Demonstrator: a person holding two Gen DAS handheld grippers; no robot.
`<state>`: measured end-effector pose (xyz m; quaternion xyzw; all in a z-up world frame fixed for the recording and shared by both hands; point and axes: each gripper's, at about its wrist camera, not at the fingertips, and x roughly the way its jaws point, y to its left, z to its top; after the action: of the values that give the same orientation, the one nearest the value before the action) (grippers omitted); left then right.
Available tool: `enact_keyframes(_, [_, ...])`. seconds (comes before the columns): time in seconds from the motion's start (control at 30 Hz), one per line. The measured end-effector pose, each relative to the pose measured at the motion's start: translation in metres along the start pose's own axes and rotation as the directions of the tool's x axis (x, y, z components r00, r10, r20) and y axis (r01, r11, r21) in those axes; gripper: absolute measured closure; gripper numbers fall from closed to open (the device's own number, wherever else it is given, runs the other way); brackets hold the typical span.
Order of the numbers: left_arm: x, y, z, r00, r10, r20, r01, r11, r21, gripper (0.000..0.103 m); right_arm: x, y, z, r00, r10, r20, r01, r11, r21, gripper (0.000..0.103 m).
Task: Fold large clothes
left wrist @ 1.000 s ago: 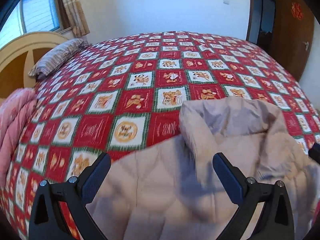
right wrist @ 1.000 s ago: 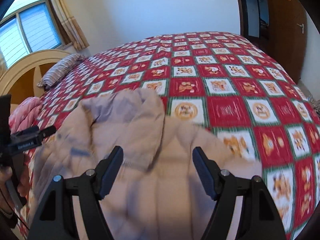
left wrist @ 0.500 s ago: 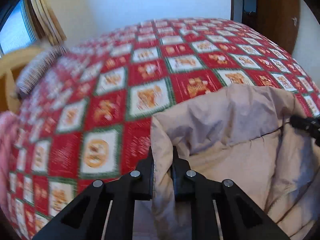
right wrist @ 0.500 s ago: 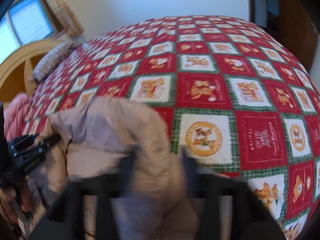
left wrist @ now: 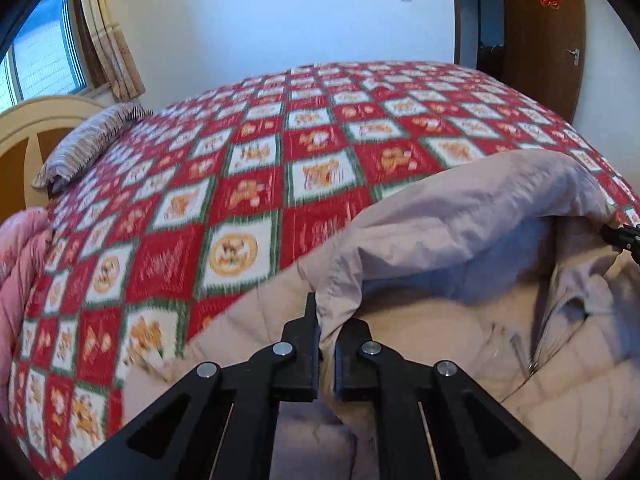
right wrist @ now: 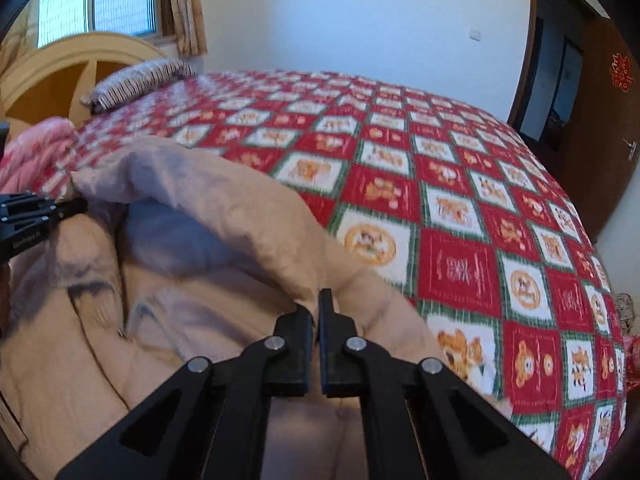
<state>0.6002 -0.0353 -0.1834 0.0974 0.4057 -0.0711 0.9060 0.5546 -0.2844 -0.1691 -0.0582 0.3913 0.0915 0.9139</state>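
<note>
Beige padded coat [left wrist: 460, 240] lies on the near part of the bed [left wrist: 280, 152], on the red/white checked bedspread, hood end raised twd the bed's far side.

L hand-held gripper [left wrist: 327, 320]: pinched tight on the hood's edge fabric, cloth squeezed btw the black fingers. R hand-held gripper [right wrist: 316, 312]: also clamped narrow on the hood's opposite edge, fold of beige cloth caught btw fingers.

L wrist view only: the coat's front opening w/ zipper line [left wrist: 540, 344] running down, right of the L grip; R gripper's tip peeks in at the frame's right edge, at the hood rim.

R wrist view only: L gripper's body at the far left, touching the hood rim. Striped pillow [right wrist: 136, 80] and headboard [right wrist: 60, 68] sit beyond the coat; pink quilt [right wrist: 36, 148] just left of it. Both views blurred on the bedspread.
</note>
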Motion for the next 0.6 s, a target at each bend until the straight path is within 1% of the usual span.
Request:
enact_keyframes(0.1, [0.015,-0.003,-0.015,0.999,0.010,-0.034,-0.010,1.000,0.001,0.098,0.010,0.002,-0.009,0.999,-0.037,-0.029,0.037,0.999,-0.019,0.099])
enact_keyframes(0.17, [0.019,-0.007,-0.021,0.999,0.033,-0.035,-0.033,0.999,0.016,0.098,0.020,-0.001,-0.017,0.996,-0.062,-0.059,0.061,0.998,-0.019,0.099])
enact_keyframes(0.27, [0.013,-0.009,-0.020,0.998,0.054,-0.020,-0.054,0.998,0.027,0.098,0.024,-0.001,-0.021,0.994,-0.082,-0.067,0.080,0.997,-0.024,0.099])
enact_keyframes(0.37, [-0.005,-0.001,-0.013,1.000,0.025,-0.002,-0.025,1.000,-0.012,0.097,0.022,0.000,-0.018,0.993,-0.098,-0.071,0.096,0.995,-0.040,0.099])
enact_keyframes(0.43, [-0.026,0.010,-0.009,0.999,-0.011,0.042,0.014,0.998,-0.056,0.096,0.018,0.000,-0.018,0.992,-0.108,-0.062,0.105,0.994,-0.041,0.099])
enact_keyframes(0.47, [-0.035,0.013,-0.007,0.998,-0.013,0.064,0.017,0.998,-0.060,0.094,0.017,-0.002,-0.019,0.992,-0.107,-0.064,0.105,0.994,-0.036,0.095])
enact_keyframes(0.5, [-0.042,0.014,-0.006,0.997,-0.010,0.079,0.015,0.998,-0.058,0.083,0.015,-0.004,-0.019,0.993,-0.103,-0.066,0.101,0.994,-0.029,0.093])
enact_keyframes(0.53, [-0.049,0.015,-0.005,0.995,0.004,0.098,0.001,0.998,-0.056,0.060,0.012,-0.006,-0.020,0.993,-0.096,-0.062,0.095,0.995,-0.023,0.091])
enact_keyframes(0.57, [-0.058,0.017,-0.004,0.992,0.036,0.124,-0.029,0.998,-0.060,0.046,0.009,-0.007,-0.021,0.993,-0.097,-0.062,0.096,0.995,-0.022,0.085])
enact_keyframes(0.6, [-0.068,0.019,-0.002,0.984,0.074,0.160,-0.063,0.995,-0.071,0.025,0.007,-0.008,-0.022,0.993,-0.100,-0.064,0.098,0.995,-0.022,0.082])
